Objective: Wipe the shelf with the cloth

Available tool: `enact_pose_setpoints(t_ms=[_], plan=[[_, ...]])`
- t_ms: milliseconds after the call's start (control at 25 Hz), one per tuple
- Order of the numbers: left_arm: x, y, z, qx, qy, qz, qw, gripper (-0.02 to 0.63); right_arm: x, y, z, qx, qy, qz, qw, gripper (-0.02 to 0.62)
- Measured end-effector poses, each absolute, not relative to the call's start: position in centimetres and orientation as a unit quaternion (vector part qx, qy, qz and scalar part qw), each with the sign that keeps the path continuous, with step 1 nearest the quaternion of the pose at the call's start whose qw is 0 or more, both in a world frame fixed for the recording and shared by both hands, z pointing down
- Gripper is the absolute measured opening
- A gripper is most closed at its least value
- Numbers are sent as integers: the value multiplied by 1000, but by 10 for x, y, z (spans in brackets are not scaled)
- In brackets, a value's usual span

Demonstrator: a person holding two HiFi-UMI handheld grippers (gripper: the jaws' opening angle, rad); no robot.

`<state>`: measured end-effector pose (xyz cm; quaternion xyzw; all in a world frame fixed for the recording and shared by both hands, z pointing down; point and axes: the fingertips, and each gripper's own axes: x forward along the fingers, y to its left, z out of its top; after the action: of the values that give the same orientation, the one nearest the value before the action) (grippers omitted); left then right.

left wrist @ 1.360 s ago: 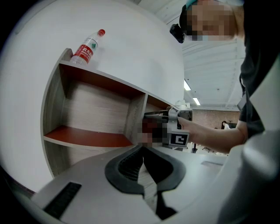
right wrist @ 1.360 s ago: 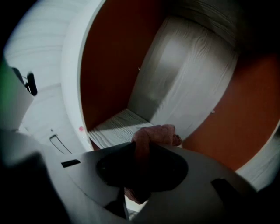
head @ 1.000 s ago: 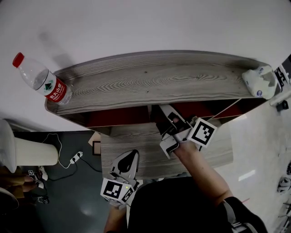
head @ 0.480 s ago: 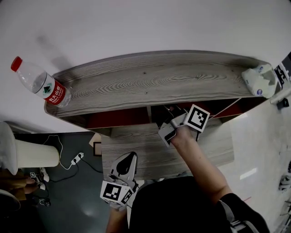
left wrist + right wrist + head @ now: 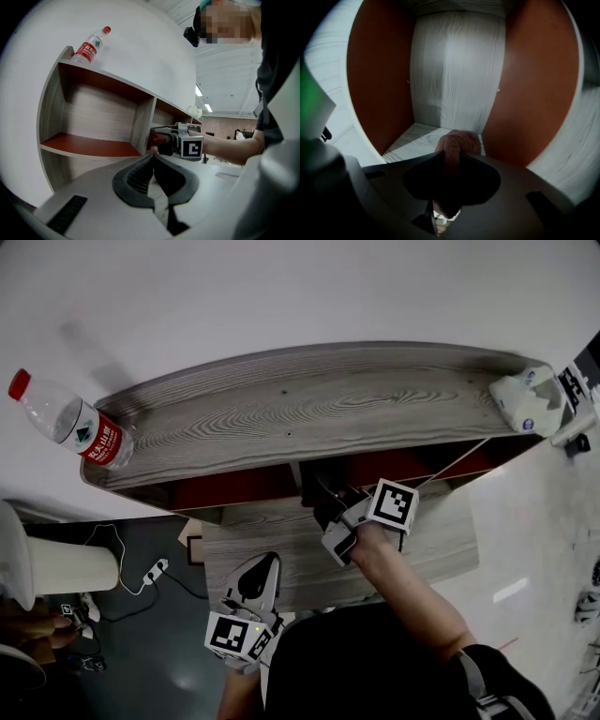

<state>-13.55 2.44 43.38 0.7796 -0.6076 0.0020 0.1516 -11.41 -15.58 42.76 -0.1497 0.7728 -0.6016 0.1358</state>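
A reddish-brown cloth (image 5: 457, 142) is pinched in my right gripper (image 5: 450, 157), which is shut on it. The cloth bunches just above the pale floor (image 5: 417, 140) of a shelf compartment. In the head view the right gripper (image 5: 330, 509) reaches under the wood-grain shelf top (image 5: 309, 413), and its tips are hidden there. My left gripper (image 5: 255, 582) hangs lower, in front of the shelf, shut and holding nothing. The left gripper view shows its jaws (image 5: 153, 157) closed, with the cloth (image 5: 157, 139) and the right gripper beyond them at the divider.
A water bottle (image 5: 70, 423) lies on the shelf top's left end and a white pack (image 5: 520, 401) on its right end. The compartment has red-brown side walls (image 5: 379, 84) and a wood-grain back (image 5: 457, 79). A red-brown board (image 5: 89, 145) spans the left bay. A power strip (image 5: 155, 566) lies on the floor.
My right gripper has moved left and deeper under the shelf top with the cloth. The left gripper has stayed where it was.
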Motion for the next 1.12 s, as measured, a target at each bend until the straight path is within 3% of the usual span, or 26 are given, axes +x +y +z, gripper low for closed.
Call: enact_pose_setpoints(t_ms=[400, 1120], plan=[[-119, 6, 435, 800, -581, 5, 151, 8, -98, -137, 449, -140, 785, -596, 95, 78], [-65, -41, 434, 845, -514, 23, 144, 8, 74, -224, 446, -279, 735, -581, 212, 78]])
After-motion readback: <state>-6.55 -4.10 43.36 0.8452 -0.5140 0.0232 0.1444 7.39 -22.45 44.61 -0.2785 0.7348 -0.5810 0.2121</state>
